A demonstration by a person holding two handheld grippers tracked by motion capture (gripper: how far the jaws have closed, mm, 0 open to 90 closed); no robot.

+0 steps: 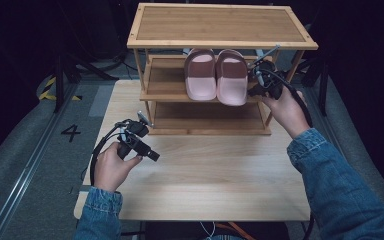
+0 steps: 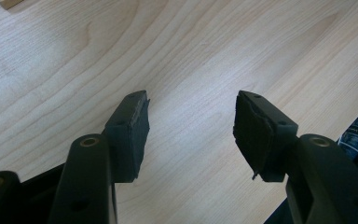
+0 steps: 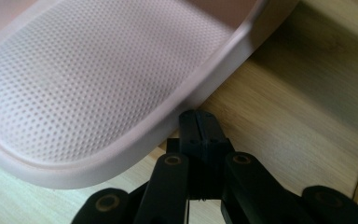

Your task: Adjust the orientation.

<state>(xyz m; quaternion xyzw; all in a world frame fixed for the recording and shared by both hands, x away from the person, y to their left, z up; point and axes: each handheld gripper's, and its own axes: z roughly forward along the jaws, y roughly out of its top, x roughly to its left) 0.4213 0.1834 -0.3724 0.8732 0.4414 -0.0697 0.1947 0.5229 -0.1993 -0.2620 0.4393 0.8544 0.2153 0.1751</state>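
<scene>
My right gripper, jaws closed and empty, presses against the right pink slipper's outer edge, heel toward me.

The rack is showing light wood with a fine striped grain, matt. On its middle shelf, the pink slippers are looking like soft matt foam, the footbed dimpled all over with tiny dots. Under the rack, the table is showing smooth pale wood grain with faint sheen. The gripper pads are looking like rough black rubber.
</scene>
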